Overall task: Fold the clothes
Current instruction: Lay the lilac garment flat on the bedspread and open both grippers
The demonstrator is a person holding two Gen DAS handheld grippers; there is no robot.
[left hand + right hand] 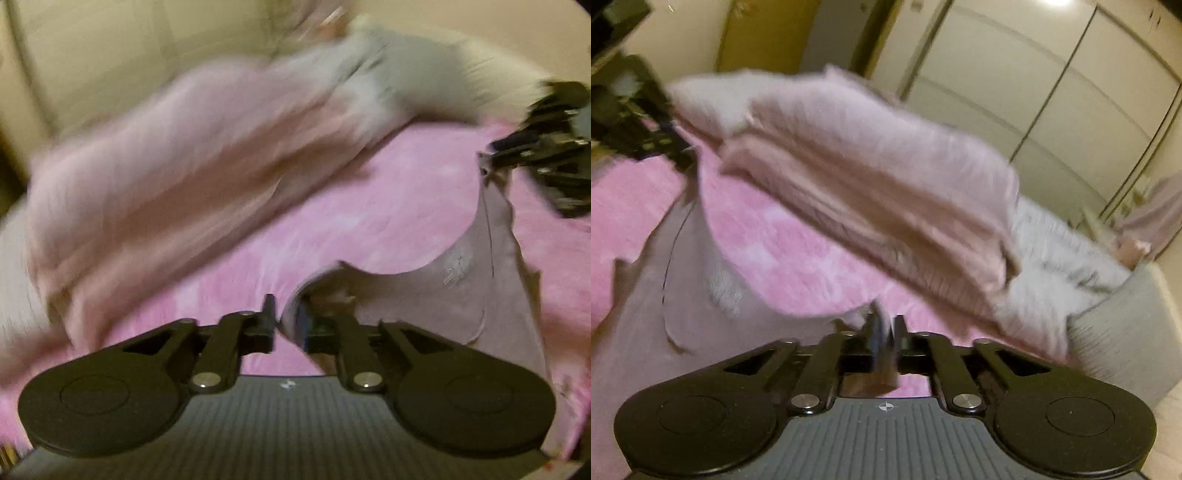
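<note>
A mauve garment [461, 295] hangs stretched between my two grippers above a pink bedspread [369, 203]. In the left wrist view my left gripper [290, 325] is shut on one corner of it, and my right gripper [491, 157] pinches the other corner at the upper right. The right wrist view shows the same garment [646, 295] sagging from my left gripper [685, 162] at the upper left down to my right gripper [886, 332], which is shut on its edge. Both views are motion-blurred.
A pile of pale pink folded clothes [868, 184] lies on the bedspread [775, 258] beyond the garment; the left wrist view shows this pile [166, 184] too. A grey blanket [1052, 258] lies behind it. Cream wardrobe doors [1034, 74] stand at the back.
</note>
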